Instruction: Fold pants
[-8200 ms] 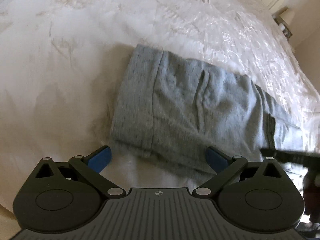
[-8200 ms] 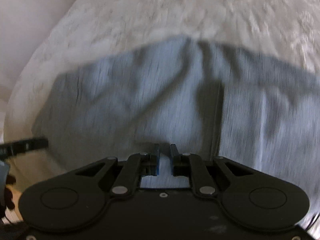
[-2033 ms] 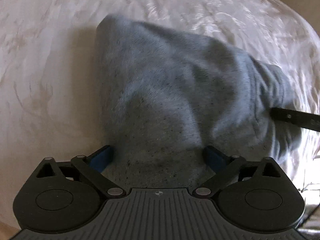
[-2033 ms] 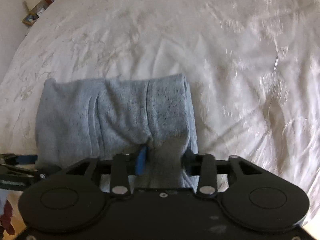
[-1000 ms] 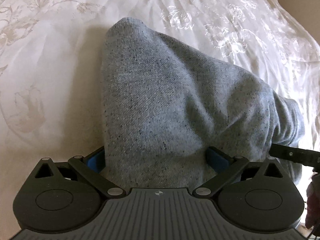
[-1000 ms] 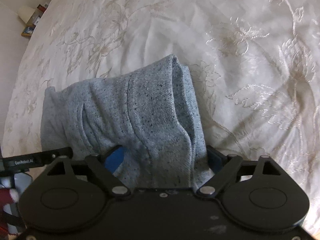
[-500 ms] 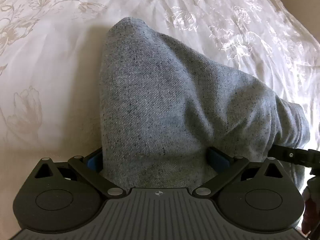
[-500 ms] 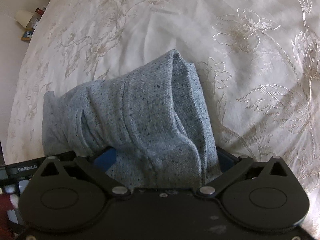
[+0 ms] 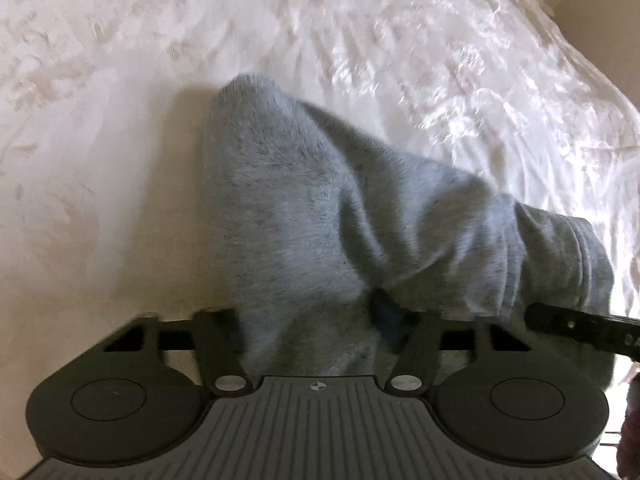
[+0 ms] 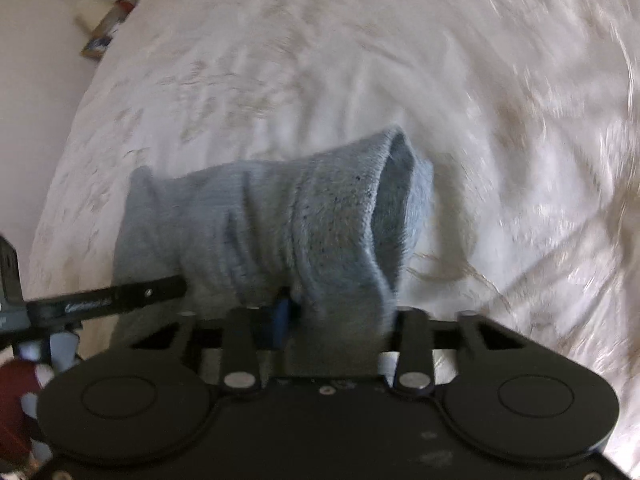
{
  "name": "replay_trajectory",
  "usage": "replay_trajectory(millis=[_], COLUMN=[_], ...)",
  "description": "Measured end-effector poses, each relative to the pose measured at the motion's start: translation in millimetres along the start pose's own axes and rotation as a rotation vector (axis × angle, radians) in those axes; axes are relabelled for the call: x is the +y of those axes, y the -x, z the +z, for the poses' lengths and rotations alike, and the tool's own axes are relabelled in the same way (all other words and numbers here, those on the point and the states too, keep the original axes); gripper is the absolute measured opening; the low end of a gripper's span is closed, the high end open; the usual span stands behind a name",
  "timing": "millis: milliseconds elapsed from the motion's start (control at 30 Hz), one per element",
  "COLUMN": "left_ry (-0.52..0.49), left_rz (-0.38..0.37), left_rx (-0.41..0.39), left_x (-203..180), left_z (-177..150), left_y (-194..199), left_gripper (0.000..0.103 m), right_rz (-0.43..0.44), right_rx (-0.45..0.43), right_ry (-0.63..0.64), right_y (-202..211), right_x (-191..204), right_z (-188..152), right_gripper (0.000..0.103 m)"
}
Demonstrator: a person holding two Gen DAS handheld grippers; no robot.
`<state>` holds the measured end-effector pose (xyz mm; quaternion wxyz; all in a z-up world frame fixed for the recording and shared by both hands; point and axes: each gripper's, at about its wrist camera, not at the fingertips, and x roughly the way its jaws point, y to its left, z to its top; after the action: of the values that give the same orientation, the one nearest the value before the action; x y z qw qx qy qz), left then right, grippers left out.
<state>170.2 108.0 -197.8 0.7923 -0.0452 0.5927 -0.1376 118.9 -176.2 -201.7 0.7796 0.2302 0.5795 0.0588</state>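
Pants [image 9: 352,216] lie near on the white bed [image 9: 100,168] already folded into a thick grey bundle, both the left gripper [image 9: 310,330] and right gripper [image 10: 340,320] closing their fingers on its near edge, likely for a last fold or tidy.

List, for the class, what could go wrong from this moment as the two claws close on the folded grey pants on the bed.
1. The left claw is closing on a thick bunch of the grey pants; it may catch only the top layers, so the fold slips apart.
2. The right claw is closing near the open edge, where the layers gape; one could drop out.
3. Either claw might pinch the white bedspread beneath.
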Motion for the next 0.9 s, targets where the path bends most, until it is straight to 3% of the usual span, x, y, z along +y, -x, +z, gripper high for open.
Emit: replay_trajectory(millis=[33, 167, 300, 433, 667, 900], left_ry=[0.002, 0.011, 0.0, 0.025, 0.044, 0.07], left_rz=[0.001, -0.004, 0.003, -0.003, 0.036, 0.052], left_rx=[-0.013, -0.061, -0.131, -0.187, -0.273, -0.287], left_x=[-0.4, 1.0, 0.7, 17.1, 49.7, 82.9], left_z=[-1.0, -2.1, 0.2, 23.7, 92.2, 136.1], left_y=[5.0, 31.4, 63.0, 87.2, 103.7, 92.4], left_gripper=[0.033, 0.02, 0.019, 0.019, 0.019, 0.022], right_rz=[-0.003, 0.019, 0.061, 0.1, 0.156, 0.169], right_rx=[-0.012, -0.073, -0.127, -0.156, -0.191, -0.214], right_ry=[0.023, 0.051, 0.089, 0.109, 0.145, 0.168], right_y=[5.6, 31.6, 55.7, 63.9, 42.0, 5.0], right_x=[5.1, 23.3, 45.7, 66.7, 112.3, 150.2], right_z=[-0.9, -5.8, -3.0, 22.4, 94.8, 159.5], right_gripper=[0.029, 0.027, 0.027, 0.027, 0.027, 0.03])
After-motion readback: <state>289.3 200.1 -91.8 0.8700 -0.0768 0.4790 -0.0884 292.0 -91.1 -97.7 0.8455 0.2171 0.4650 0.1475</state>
